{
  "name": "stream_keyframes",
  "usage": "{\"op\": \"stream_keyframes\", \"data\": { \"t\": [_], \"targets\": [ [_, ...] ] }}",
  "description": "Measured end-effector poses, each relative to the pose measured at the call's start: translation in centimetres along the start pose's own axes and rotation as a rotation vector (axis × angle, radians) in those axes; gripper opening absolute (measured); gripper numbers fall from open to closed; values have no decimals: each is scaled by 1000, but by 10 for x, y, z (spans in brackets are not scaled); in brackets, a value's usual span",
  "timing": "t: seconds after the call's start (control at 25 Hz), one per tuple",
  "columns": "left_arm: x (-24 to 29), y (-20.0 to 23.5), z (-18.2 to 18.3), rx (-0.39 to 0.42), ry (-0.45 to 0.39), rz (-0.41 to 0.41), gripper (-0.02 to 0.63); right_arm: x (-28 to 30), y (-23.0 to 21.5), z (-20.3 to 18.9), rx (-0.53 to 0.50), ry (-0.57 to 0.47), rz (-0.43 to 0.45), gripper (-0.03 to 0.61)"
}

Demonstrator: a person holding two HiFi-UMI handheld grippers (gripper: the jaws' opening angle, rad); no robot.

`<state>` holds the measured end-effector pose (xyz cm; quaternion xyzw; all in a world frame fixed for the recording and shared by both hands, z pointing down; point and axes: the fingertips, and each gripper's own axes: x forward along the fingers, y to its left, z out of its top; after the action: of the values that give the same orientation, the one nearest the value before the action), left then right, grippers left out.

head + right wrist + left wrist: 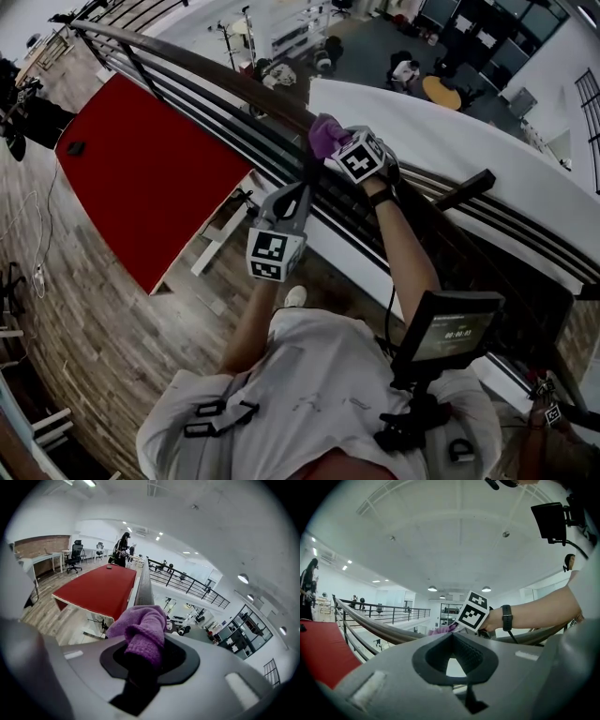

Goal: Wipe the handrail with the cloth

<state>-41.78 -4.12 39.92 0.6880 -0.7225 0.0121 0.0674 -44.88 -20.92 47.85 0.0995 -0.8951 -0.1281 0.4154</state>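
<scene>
The dark handrail [206, 70] runs from the upper left down to the right. My right gripper [336, 150] is shut on a purple cloth [325, 134] that rests on top of the rail. In the right gripper view the cloth [143, 630] bulges out of the right gripper [145, 660], with the handrail [144, 590] running straight ahead. My left gripper [302, 190] hangs just below the rail, left of the right one, and looks shut with nothing in it. In the left gripper view the left gripper [457, 663] points up past the handrail [379, 627] at the cloth [440, 630].
A red table [150, 169] stands on the wooden floor left of the railing. Thin lower bars [234, 131] run under the rail, with an open atrium beyond. A person [123, 548] stands far along the rail. A small monitor [450, 328] sits at my chest.
</scene>
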Motion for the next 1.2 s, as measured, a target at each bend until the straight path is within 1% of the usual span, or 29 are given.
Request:
{"op": "stream_keyframes", "data": {
  "t": [0.08, 0.24, 0.44, 0.6, 0.76, 1.0, 1.2],
  "targets": [
    [2, -4, 0, 0, 2, -13, 2, -1, -1, 0, 26, -22, 9, 107],
    [6, -12, -2, 4, 9, -38, 1, -2, 0, 0, 60, -78, -5, 107],
    [13, -29, 0, 17, 15, -65, 2, -9, -7, -9, 82, -103, -6, 107],
    [19, -45, -2, 22, 26, -102, 2, -19, -19, -29, 166, -116, -25, 107],
    [28, -62, -2, 28, 36, -137, 2, -36, -24, -47, 189, -110, -47, 106],
    [44, -97, -2, 45, 45, -204, 1, -55, -24, -71, 138, -65, -76, 98],
    [52, -131, -5, 46, 53, -246, 2, -75, -30, -92, 219, -86, -61, 98]
  ]
}}
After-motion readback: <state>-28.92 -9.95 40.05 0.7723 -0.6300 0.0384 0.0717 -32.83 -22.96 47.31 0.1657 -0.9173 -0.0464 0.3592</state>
